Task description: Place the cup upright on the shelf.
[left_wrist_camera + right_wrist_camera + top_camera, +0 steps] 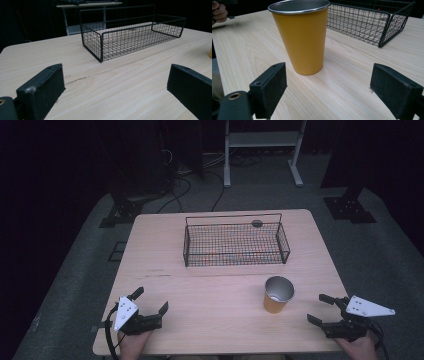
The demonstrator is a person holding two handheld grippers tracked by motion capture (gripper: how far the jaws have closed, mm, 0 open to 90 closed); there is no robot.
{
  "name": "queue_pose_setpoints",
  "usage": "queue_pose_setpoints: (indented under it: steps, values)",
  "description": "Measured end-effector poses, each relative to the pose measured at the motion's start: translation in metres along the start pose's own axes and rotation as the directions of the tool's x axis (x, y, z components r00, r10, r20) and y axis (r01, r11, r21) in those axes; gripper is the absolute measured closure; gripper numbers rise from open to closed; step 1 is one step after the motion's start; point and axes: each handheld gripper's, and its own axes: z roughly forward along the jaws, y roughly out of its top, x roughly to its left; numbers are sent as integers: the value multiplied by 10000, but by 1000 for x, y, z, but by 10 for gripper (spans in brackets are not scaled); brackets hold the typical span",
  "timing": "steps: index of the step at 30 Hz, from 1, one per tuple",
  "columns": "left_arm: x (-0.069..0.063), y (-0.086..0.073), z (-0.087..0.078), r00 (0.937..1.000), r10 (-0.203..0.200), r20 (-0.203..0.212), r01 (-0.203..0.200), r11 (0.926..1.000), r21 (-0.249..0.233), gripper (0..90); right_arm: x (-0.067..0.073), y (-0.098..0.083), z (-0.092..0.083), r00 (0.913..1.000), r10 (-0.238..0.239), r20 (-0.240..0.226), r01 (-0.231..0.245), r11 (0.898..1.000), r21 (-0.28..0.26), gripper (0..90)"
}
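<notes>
Wooden table [210,290] bears empty wire basket [235,243], yellow cup [277,294]; both hand-held grippers gape, holding nothing.

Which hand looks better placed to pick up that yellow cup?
The right. Its claw sits just beside the cup, open and aimed straight at it. The left claw is across the table, facing the wire basket.

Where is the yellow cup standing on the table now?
In the high view the yellow cup stands upright on the table's right half, in front of the wire basket and nearer the right gripper.
</notes>
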Motion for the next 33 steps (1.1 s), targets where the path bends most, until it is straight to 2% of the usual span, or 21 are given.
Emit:
queue_pose_setpoints:
  steps: [13,20,33]
  values:
    - [0,0,0,10000,5,28,-5,10000,-6,1,2,3,5,9999,-75,-128,75,10000,5,128]
    - [-1,0,0,9999,112,107,-112,9999,-10,1,5,9,16,9994,-193,-271,195,9998,94,128]
    - [1,1,-6,10000,98,-4,-98,9998,-149,1,12,21,36,9983,-341,-462,344,9994,69,128]
